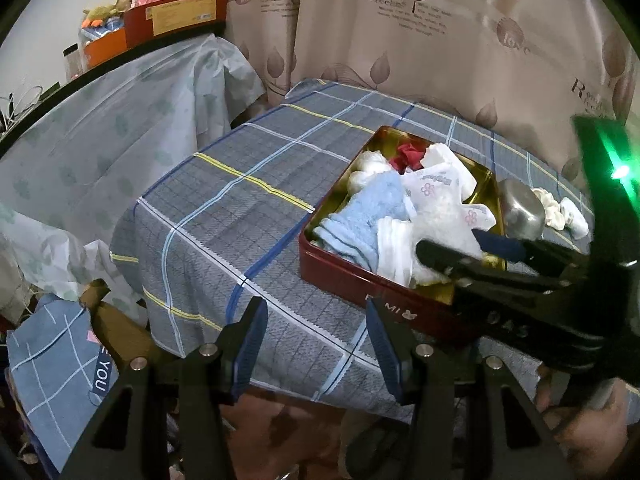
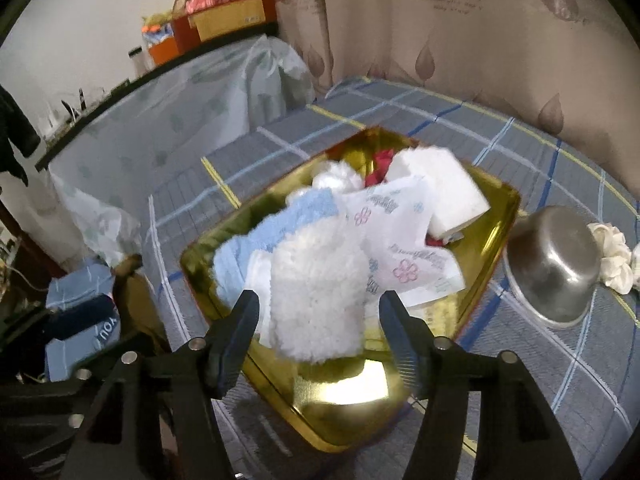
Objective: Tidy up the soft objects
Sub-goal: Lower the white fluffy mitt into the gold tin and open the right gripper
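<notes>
Holding the right gripper [image 2: 320,308] slanted down over the near corner of the red tin [image 2: 496,232], which is sitting towards the right side of the plaid-covered worktop [image 1: 240,220]. Framing the white fluffy cloth [image 2: 316,280] squarely between the two fingers, dead ahead, with its long axis running away along the line of the gripper and its near end hanging over the tin's gold floor. Keeping the jaws parted about halfway, with a sliver of space showing on either side of the cloth, so pressing on nothing: released, not clamped. Resting the cloth against the blue towel [image 2: 272,220] on its left and the flower-printed packets [image 2: 400,248] on its right, inside the tin with the other soft things.

Hovering the left gripper [image 1: 316,320] over the near edge of the worktop, left of the tin, spread to a middling gap and gripping nothing, only bare plaid cloth showing between its fingers.

Judging the cloth as delivered and the next pick as lying elsewhere: looking past the upturned steel bowl [image 2: 556,264], just beside the tin's right wall, to the white scrunchie [image 2: 612,256] out on the worktop near its right edge. Favouring the right gripper for that reach, being much the nearer of the two, and probably swinging right around the bowl rather than over it. Needing no wider gap for something so soft and small.
</notes>
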